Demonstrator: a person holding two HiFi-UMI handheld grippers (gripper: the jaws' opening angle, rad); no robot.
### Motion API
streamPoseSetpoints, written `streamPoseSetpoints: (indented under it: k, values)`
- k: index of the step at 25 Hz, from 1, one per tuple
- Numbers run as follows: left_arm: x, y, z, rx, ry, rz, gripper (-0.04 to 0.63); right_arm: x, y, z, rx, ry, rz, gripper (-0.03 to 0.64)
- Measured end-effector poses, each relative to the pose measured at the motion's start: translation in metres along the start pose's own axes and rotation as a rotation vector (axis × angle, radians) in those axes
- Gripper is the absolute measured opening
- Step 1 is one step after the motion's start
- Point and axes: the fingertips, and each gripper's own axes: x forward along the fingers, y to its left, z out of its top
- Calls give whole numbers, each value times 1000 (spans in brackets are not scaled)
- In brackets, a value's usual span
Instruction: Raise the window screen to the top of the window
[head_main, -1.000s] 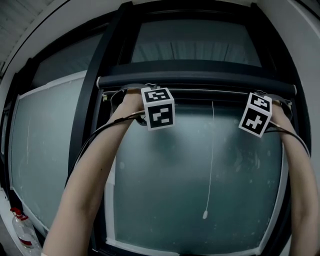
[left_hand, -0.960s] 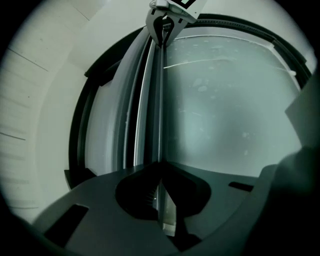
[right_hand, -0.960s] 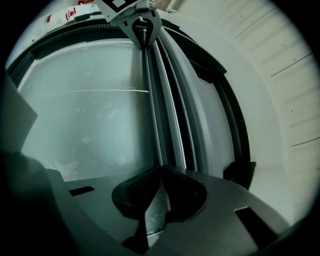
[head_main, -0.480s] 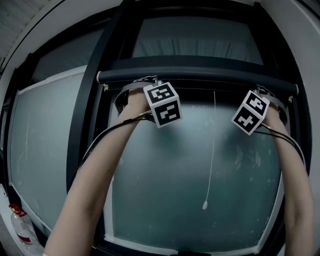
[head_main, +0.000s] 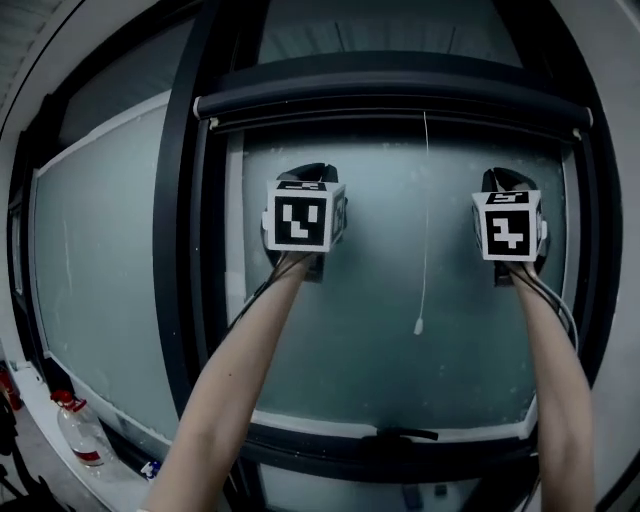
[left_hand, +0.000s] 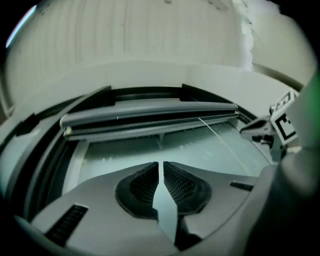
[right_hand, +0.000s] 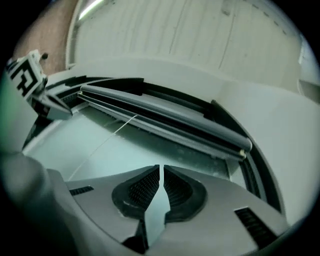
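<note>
The window screen is rolled up into a dark bar (head_main: 400, 95) at the top of the frosted pane, also seen as the bar (left_hand: 150, 107) and the bar (right_hand: 165, 107). A thin white pull cord (head_main: 424, 220) hangs from it between my two grippers. My left gripper (head_main: 308, 175) is held below the bar, clear of it; its jaws (left_hand: 160, 165) are opening to a narrow slit with nothing between them. My right gripper (head_main: 505, 180) sits at the same height at the right, also off the bar. Its jaws (right_hand: 161, 169) show a thin gap and hold nothing.
A dark window frame post (head_main: 185, 250) runs down the left of the pane. A dark handle (head_main: 400, 435) sits on the lower frame. A plastic bottle (head_main: 82, 435) stands on the sill at the lower left. A white ceiling shows above the window in both gripper views.
Both grippers have come down off the screen bar, which now sits well above them. Both wrists have rolled, so the marker cubes face the camera squarely.
</note>
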Motion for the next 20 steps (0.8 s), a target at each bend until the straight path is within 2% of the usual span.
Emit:
streamPoseSetpoints:
  k: [2,4,5,7,9,10,13,16,20]
  values:
    - [-25,-29,-48,-145,31,-23,28,-25,28,-38,128,52,56,31]
    - [-61,-59,-93,-228,51,-31,28,-59,61,-77,236,110,130,26]
    - [-84,-73,-116,-243,62,-30,28,-82,79,-99,282,143,172,26]
    - [-133,-102,-166,-215,109,-34,28,-137,116,-143,355,208,249,26]
    - [-179,-131,-211,-193,164,-40,28,-194,146,-180,378,239,306,26]
    - [-201,-145,-230,-210,188,-41,28,-221,158,-196,374,248,326,26]
    - [-281,-186,-288,-264,274,-38,26,-308,186,-252,418,316,353,26]
    - [-365,-205,-327,-306,348,-34,18,-399,199,-293,504,436,352,26]
    - [-441,-216,-369,-373,447,-59,18,-502,208,-326,470,604,391,26]
